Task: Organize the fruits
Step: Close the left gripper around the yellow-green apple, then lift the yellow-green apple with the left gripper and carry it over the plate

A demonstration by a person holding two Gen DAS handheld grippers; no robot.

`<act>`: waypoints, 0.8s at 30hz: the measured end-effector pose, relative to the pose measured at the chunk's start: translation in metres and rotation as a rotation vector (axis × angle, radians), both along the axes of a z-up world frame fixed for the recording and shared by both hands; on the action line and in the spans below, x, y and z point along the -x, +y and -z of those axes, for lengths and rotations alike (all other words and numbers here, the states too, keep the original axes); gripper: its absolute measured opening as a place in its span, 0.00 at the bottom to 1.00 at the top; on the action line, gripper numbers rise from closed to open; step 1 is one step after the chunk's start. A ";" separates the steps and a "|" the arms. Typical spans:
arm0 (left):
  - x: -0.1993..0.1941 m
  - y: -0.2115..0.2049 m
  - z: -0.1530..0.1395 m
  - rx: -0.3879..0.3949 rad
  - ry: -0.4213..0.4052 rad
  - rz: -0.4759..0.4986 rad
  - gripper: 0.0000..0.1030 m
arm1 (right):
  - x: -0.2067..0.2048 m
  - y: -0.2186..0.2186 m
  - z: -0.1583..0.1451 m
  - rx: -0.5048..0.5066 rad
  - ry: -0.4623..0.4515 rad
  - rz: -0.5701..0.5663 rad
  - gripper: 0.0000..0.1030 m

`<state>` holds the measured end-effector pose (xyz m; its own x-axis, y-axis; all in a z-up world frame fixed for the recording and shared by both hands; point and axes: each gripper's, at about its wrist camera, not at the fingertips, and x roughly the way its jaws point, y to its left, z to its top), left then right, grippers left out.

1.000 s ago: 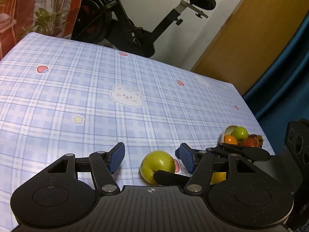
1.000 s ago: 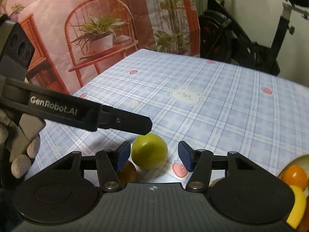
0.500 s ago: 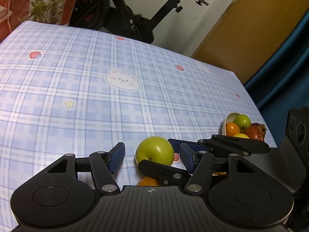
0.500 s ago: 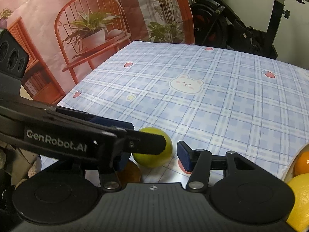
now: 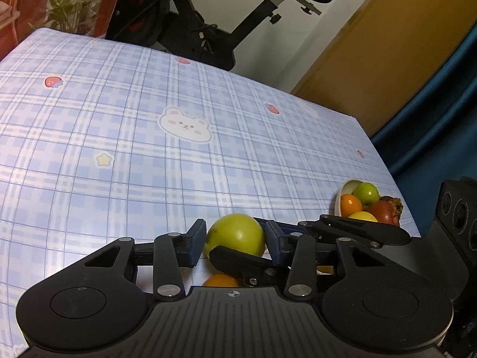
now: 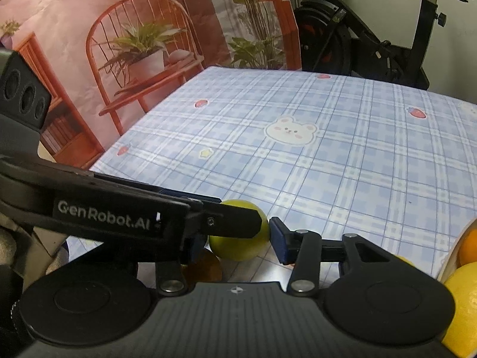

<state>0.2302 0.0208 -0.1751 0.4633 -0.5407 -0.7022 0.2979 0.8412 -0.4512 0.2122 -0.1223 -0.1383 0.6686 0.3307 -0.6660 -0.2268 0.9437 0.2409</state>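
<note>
A green apple [image 5: 235, 229] [image 6: 238, 247] lies on the plaid tablecloth near the front edge. Both grippers hold it crosswise. My left gripper [image 5: 235, 243] has its blue pads [image 5: 198, 241] touching the apple on both sides, and its jaws are still closing. My right gripper [image 6: 238, 241] is also closing; its right pad [image 6: 277, 241] touches the apple, while its left pad is mostly hidden behind the left gripper's black finger [image 6: 134, 214]. An orange [image 5: 220, 280] [image 6: 205, 268] sits just below the apple, partly hidden.
A white bowl [image 5: 338, 203] [image 6: 450, 256] at the table's right edge holds a green apple, an orange, a yellow fruit and a red fruit. The tablecloth [image 5: 179, 164] stretches away behind. An exercise bike [image 5: 193, 29] stands past the far edge.
Both pairs of jaws have narrowed onto the green apple. The left gripper's finger has slid across the front of the right wrist view, and the apple now sits centred between the pads.
</note>
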 end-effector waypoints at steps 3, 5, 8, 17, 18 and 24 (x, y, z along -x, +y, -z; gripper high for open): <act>0.003 0.000 -0.004 -0.004 -0.008 0.003 0.44 | 0.004 0.001 -0.002 0.009 -0.016 -0.004 0.46; 0.006 0.000 -0.007 0.003 -0.014 0.002 0.44 | 0.007 0.001 -0.004 0.007 -0.030 -0.004 0.46; 0.010 -0.002 -0.015 0.003 -0.031 0.007 0.44 | 0.014 0.000 -0.009 0.007 -0.060 0.000 0.46; 0.031 -0.024 -0.038 -0.017 -0.075 0.045 0.44 | 0.044 -0.016 -0.023 -0.015 -0.125 0.029 0.46; 0.033 -0.030 -0.041 -0.016 -0.079 0.052 0.44 | 0.048 -0.019 -0.025 -0.017 -0.131 0.034 0.46; 0.045 -0.068 -0.055 -0.022 -0.099 0.110 0.44 | 0.079 -0.053 -0.034 -0.049 -0.153 0.093 0.47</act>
<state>0.1848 -0.0475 -0.1205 0.4696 -0.5769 -0.6683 0.4314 0.8104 -0.3964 0.1334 -0.1750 -0.1043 0.7900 0.2923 -0.5390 -0.1766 0.9503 0.2565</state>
